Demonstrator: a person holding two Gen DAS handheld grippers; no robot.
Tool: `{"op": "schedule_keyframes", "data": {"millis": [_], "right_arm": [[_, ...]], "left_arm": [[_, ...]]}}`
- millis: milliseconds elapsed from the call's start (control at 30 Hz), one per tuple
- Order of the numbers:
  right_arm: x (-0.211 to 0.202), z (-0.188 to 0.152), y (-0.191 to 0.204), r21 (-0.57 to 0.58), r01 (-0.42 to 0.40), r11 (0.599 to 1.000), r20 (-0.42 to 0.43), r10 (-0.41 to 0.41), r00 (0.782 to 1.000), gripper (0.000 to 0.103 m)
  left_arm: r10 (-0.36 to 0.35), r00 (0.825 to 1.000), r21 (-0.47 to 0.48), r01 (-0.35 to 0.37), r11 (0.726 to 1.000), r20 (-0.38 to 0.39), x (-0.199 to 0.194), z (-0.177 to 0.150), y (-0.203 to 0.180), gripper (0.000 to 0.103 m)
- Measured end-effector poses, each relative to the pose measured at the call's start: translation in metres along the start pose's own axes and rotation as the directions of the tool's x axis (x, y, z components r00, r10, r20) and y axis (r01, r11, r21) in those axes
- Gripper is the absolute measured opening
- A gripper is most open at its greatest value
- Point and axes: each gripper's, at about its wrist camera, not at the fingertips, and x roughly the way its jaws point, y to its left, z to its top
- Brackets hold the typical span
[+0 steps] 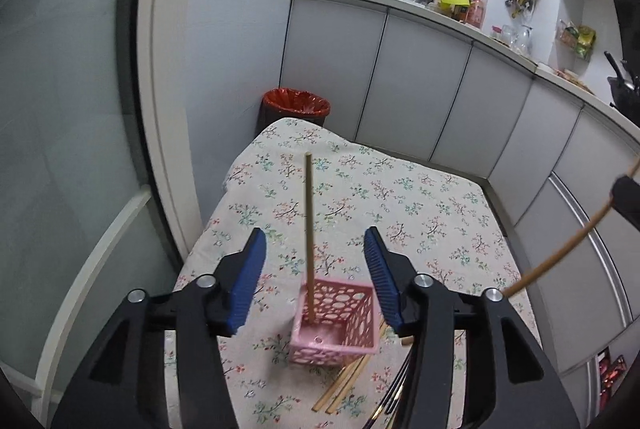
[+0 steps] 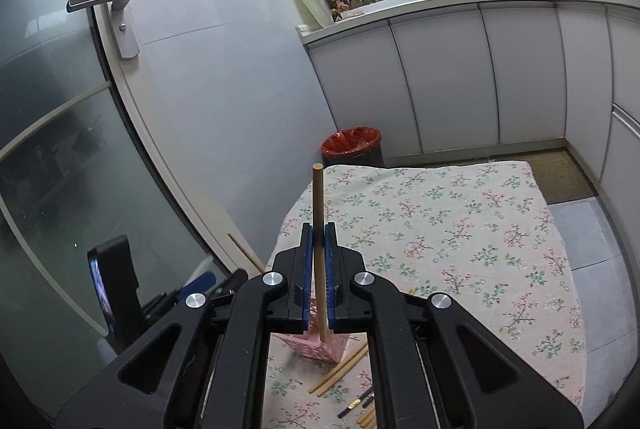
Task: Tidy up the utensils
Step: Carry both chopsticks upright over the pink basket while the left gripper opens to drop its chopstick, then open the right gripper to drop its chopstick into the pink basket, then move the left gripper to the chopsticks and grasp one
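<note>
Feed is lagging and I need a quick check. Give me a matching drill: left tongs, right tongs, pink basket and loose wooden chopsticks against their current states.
1. left tongs
2. right tongs
3. pink basket
4. loose wooden chopsticks

A. lying flat on the floral cloth
B. shut on a wooden chopstick
C. open, holding nothing
D. holding one upright chopstick

Pairs: 1-C, 2-B, 3-D, 4-A

Count of utensils and holders on the desk

One pink basket point(image 1: 336, 325) holds one upright wooden chopstick point(image 1: 308, 229); one more wooden chopstick point(image 2: 318, 253) sits clamped in the right hand-held gripper point(image 2: 319, 229). At least two loose wooden chopsticks point(image 2: 338, 373) lie beside the basket, plus several dark chopsticks point(image 2: 356, 405) (exact number unclear). One red-lined bin point(image 2: 352, 145).
</note>
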Motion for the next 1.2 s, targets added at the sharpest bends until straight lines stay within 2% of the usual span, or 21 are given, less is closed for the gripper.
{"op": "schedule_keyframes", "data": {"millis": [67, 167, 400, 633, 767, 1000, 1133, 1200], "right_arm": [[0.01, -0.001, 0.004, 0.001, -0.003, 1.0, -0.003, 0.003, 1.0, 0.005], [0.026, -0.006, 0.007, -0.002, 0.005, 1.0, -0.014, -0.005, 1.0, 0.005], [0.073, -0.022, 0.006, -0.023, 0.068, 0.997, -0.095, -0.07, 0.993, 0.005], [0.096, -0.026, -0.001, -0.009, 0.083, 0.997, -0.142, -0.083, 0.986, 0.007], [0.096, -0.024, -0.01, 0.024, 0.09, 0.996, -0.136, -0.086, 0.987, 0.023], [0.069, -0.013, -0.018, 0.046, 0.078, 0.996, -0.09, -0.073, 0.993, 0.045], [0.053, -0.016, -0.033, 0.04, 0.124, 0.992, -0.114, -0.119, 0.986, 0.06], [0.046, -0.02, -0.046, 0.043, 0.163, 0.986, -0.135, -0.156, 0.978, 0.071]], "left_arm": [[0.032, 0.999, 0.005, -0.032, 0.999, -0.011, -0.002, -0.001, 0.004, 0.066], [0.062, 0.998, 0.0, -0.062, 0.998, -0.028, -0.004, -0.007, 0.014, 0.073], [0.107, 0.993, 0.048, -0.104, 0.993, -0.046, -0.005, -0.015, 0.023, 0.078], [0.112, 0.992, 0.073, -0.107, 0.992, -0.06, -0.001, -0.015, 0.021, 0.08], [0.107, 0.992, 0.081, -0.102, 0.991, -0.063, -0.001, -0.015, 0.018, 0.083], [0.081, 0.993, 0.087, -0.074, 0.993, -0.083, 0.0, -0.017, 0.011, 0.085], [0.049, 0.994, 0.108, -0.039, 0.993, -0.097, -0.002, -0.02, 0.001, 0.088], [0.036, 0.994, 0.116, -0.024, 0.993, -0.106, -0.003, -0.023, -0.003, 0.09]]}}
